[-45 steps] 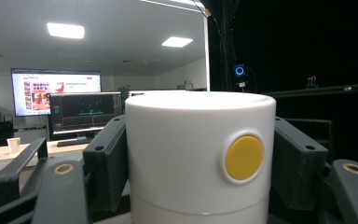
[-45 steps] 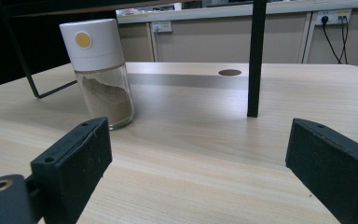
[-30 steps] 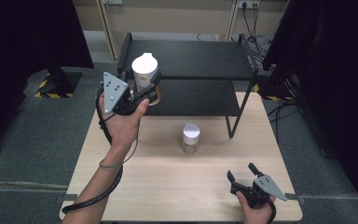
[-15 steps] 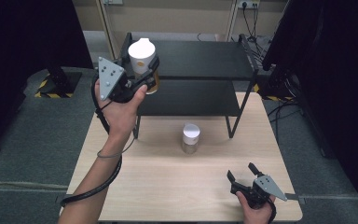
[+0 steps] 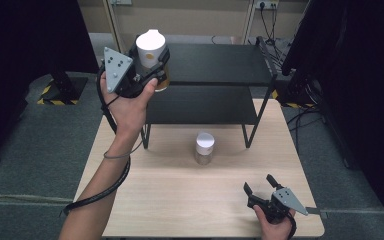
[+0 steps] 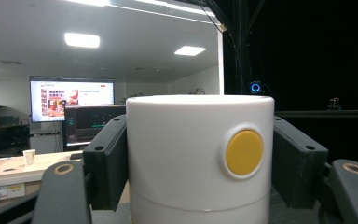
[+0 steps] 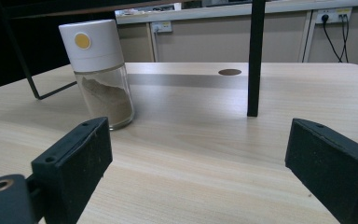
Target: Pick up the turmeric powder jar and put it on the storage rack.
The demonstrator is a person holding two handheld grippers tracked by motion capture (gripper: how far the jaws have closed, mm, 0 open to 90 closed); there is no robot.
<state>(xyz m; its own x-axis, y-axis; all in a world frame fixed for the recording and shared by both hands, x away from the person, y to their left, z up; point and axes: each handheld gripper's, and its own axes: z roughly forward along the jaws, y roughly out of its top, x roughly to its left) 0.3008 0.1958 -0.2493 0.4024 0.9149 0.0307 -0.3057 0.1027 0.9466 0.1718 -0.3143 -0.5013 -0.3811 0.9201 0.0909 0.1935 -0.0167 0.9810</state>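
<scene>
**Operator:** High view first: I see my left hand-held gripper (image 5: 155, 67) raised at the far left, level with the top of the black shelf rack (image 5: 215, 62). Its jaws are clamped on the white cap of a seasoning jar (image 5: 152, 55), which stands upright in the grip, off any surface, just at the rack's left end.

**Observer:** Does the left gripper view agree?

**Operator:** Yes. There the jar's white cap (image 6: 199, 154), with a round yellow dot on it, sits between the two black pads, and both pads (image 6: 106, 168) press against its sides. I can't see the glass body from that camera.

**Observer:** And your other hand?

**Operator:** My right hand-held gripper (image 5: 259, 184) rests low at the near right corner of the tabletop (image 5: 170, 200), jaws spread wide with nothing between them. In the right gripper view, the pads (image 7: 74, 163) stand well apart over bare wood.

**Observer:** Anything else on the wood?

**Operator:** A second jar (image 5: 204, 148) stands upright near the middle of the tabletop, just in front of the rack, well apart from both grippers. In the right gripper view it (image 7: 100, 74) shows the same white cap with a yellow dot and brownish powder filling part of the glass, to the left of one of the rack's legs (image 7: 255, 58).
</scene>
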